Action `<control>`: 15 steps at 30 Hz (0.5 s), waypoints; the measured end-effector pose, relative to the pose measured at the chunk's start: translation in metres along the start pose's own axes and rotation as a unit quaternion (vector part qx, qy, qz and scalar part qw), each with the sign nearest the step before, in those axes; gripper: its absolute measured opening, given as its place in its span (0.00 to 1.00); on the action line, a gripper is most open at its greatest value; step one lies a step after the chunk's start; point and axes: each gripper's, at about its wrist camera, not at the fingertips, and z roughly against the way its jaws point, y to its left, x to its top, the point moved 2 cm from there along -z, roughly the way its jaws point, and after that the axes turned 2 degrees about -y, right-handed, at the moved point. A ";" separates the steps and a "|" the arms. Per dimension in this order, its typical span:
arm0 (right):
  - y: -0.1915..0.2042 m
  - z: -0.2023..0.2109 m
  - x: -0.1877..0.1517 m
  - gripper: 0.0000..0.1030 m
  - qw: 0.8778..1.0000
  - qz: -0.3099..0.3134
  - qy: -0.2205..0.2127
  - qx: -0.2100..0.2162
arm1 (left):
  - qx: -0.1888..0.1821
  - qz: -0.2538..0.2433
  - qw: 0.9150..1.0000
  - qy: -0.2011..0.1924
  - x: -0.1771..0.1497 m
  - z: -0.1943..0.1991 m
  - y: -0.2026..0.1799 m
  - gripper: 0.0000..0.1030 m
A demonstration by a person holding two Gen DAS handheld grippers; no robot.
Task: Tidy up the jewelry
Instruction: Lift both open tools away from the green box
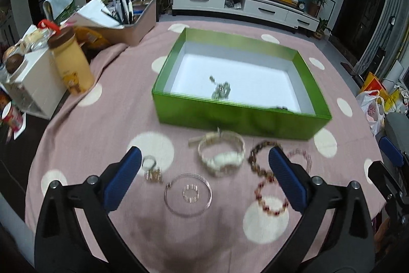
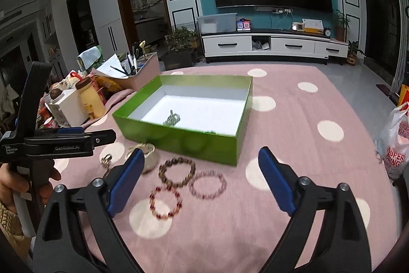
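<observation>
My left claw (image 1: pixel 204 170): blue ribbed pads apart, empty. My right claw (image 2: pixel 199 175): apart, empty. Box (image 1: pixel 240 117): green glossy card, white inside, at 12 o'clock on the pink dotted bench (image 1: pixel 102 134); holds a silvery chain (image 1: pixel 221 91). Before it: watch (image 1: pixel 222 157), wire bangle (image 1: pixel 188 193), beaded bracelets (image 2: pixel 177 170).

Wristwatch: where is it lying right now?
In the left wrist view the wristwatch lies on the pink cloth just in front of the green box, between the wire bangle and the brown bead bracelet.
</observation>
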 end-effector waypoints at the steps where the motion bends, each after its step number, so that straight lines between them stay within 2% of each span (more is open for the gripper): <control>1: 0.001 0.003 -0.003 0.89 1.000 -0.003 0.001 0.002 | 0.000 0.000 1.000 0.002 -0.005 0.002 0.000 0.98; 8: 0.004 0.019 -0.017 0.89 1.000 -0.006 0.011 0.006 | 0.010 -0.002 1.000 0.023 -0.033 0.008 0.002 0.98; 15: 0.007 0.025 -0.026 0.89 1.000 -0.013 0.022 0.006 | 0.006 -0.008 0.999 0.037 -0.047 0.013 0.000 0.98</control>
